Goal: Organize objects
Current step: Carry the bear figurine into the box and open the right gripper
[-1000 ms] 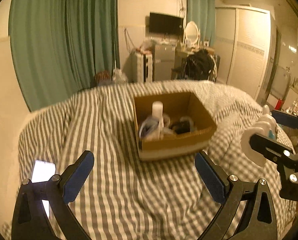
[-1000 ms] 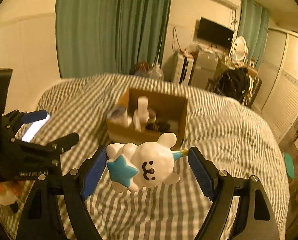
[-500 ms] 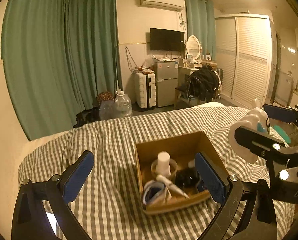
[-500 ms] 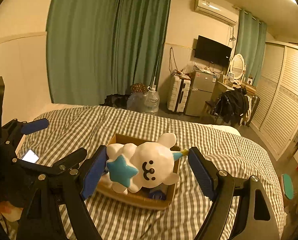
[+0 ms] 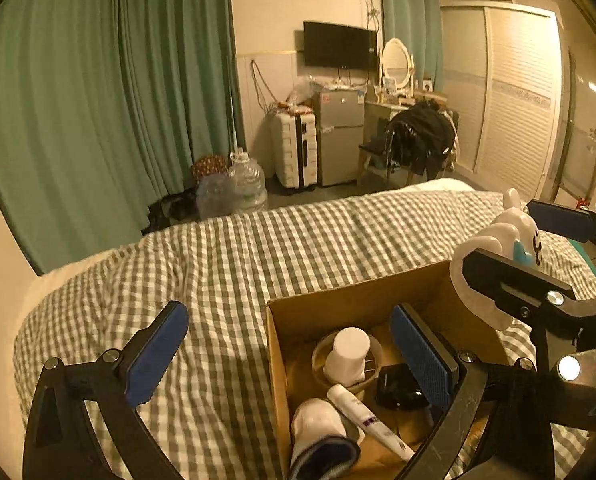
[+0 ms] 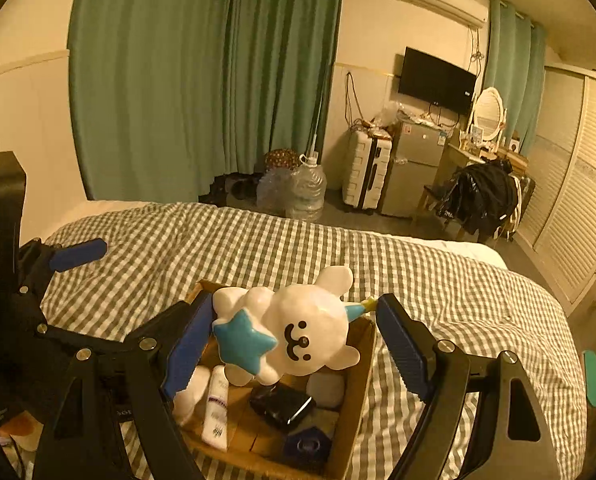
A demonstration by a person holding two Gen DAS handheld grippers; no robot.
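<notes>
While the left hand-held gripper [image 5: 287, 354] gapes empty, the right hand-held gripper [image 6: 293, 338] grasps the bunny figurine [image 6: 298, 328] above the box [image 6: 358, 420].

Checked bed [image 5: 237, 264], cardboard box [image 5: 362, 300] resting on it

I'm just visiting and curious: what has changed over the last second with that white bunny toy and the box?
Both grippers moved forward over the bed toward the cardboard box. The right gripper carried the white bunny toy from short of the box to above its opening. The left gripper came up to the box, one of its fingers over the opening. Unchanged: the toy between the fingers, the left gripper open and empty, the box contents.
</notes>
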